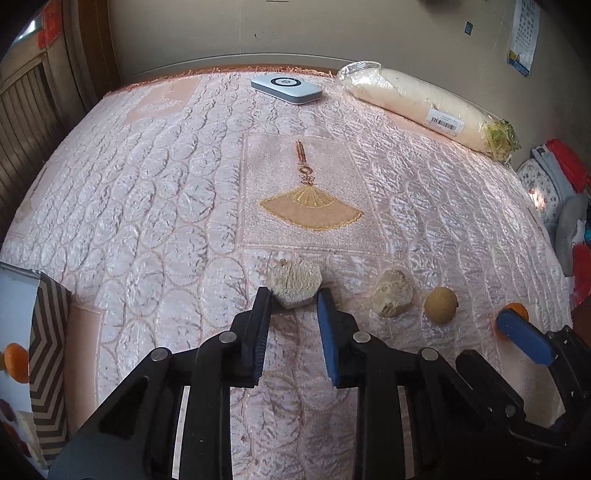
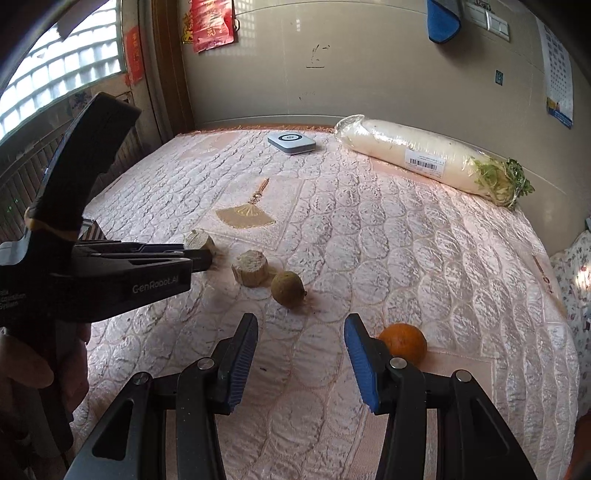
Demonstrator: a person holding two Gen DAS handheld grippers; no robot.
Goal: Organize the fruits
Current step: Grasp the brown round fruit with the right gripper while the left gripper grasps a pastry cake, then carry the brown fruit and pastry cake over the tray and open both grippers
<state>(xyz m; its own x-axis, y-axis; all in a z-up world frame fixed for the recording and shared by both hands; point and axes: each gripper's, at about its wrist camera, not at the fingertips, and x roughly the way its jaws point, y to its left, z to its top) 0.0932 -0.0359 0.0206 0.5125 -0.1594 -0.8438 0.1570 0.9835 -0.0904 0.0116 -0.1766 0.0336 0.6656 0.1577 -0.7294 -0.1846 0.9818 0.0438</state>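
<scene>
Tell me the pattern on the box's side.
Brown and pale chevron zigzag stripes on the box, clearest in the left wrist view.

The bed [image 2: 406, 258] carries a pink quilted cover [image 1: 147, 206] with an embroidered fan motif [image 1: 312, 210] at its centre. A beige wall [image 2: 369, 74] stands behind the bed. A window [image 2: 55, 70] (glass-block pattern) at the left admits daylight. Red paper decorations [image 2: 212, 24] hang beside a wooden frame [image 2: 168, 74]. A calendar [image 2: 557, 85] and a blue cloth [image 2: 443, 22] hang on the wall.
</scene>
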